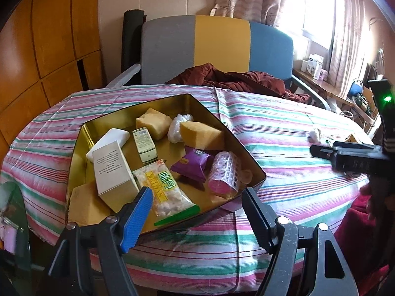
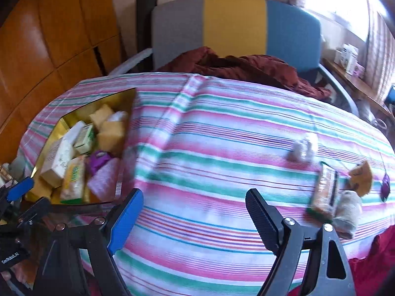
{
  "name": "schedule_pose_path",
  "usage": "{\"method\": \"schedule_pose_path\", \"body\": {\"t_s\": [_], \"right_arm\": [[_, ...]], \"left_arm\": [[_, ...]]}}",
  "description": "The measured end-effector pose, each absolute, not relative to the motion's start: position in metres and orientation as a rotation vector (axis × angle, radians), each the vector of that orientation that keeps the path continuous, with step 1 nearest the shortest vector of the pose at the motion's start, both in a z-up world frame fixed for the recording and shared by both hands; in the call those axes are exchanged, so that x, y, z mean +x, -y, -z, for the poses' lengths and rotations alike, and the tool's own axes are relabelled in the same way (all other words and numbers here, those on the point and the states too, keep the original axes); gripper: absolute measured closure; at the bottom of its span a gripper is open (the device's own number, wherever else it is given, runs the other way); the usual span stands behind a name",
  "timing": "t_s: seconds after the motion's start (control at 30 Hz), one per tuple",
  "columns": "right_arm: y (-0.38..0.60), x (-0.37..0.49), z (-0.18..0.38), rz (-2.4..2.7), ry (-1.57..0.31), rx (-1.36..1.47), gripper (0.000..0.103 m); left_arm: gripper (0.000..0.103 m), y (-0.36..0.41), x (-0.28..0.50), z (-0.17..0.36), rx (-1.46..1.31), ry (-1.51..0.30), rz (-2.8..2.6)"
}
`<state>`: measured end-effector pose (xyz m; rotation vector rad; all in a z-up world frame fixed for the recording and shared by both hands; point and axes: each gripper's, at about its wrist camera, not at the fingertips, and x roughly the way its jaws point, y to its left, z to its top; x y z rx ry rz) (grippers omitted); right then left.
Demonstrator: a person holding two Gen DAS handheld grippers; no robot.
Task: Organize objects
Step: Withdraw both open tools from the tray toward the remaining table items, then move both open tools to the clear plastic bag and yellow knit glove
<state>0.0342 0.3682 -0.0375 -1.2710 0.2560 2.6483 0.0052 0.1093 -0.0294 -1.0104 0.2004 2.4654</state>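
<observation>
tin [image 1: 79, 145] at our left already holds most items; both grippers, left [image 1: 197, 207] and right [image 2: 195, 212], have fingers spread, empty. next we reach right for the packet [image 2: 323, 192] on the table [image 2: 209, 148].

I'm in a home, a lived-in room: striped tablecloth [image 1: 284, 128] over my table, a grey-yellow-blue chair [image 1: 217, 46] with a maroon garment [image 1: 234, 76], wooden cabinet panels [image 1: 49, 49], curtains [image 1: 345, 37] at a bright window.

Gold tin [image 1: 205, 106] on pink, green and white striped tablecloth [image 1: 284, 128].
</observation>
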Motion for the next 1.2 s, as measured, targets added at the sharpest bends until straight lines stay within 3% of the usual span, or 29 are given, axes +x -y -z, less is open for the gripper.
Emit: {"method": "schedule_pose_path", "body": {"t_s": [0.37, 0.97, 1.2], "right_arm": [[-0.465, 0.059, 0.023, -2.447, -0.349, -1.152, 0.017], [-0.628, 0.155, 0.044, -2.003, -0.986, -0.79, 0.017], [-0.633, 0.159, 0.05, -1.999, -1.093, -0.767, 0.017]], "left_arm": [[0.025, -0.139, 0.008, 0.029, -0.998, -0.266, -2.391], [0.025, -0.212, 0.004, 0.039, -1.018, -0.373, -2.22], [0.025, -0.262, -0.001, 0.047, -1.023, -0.425, -2.133]]}}
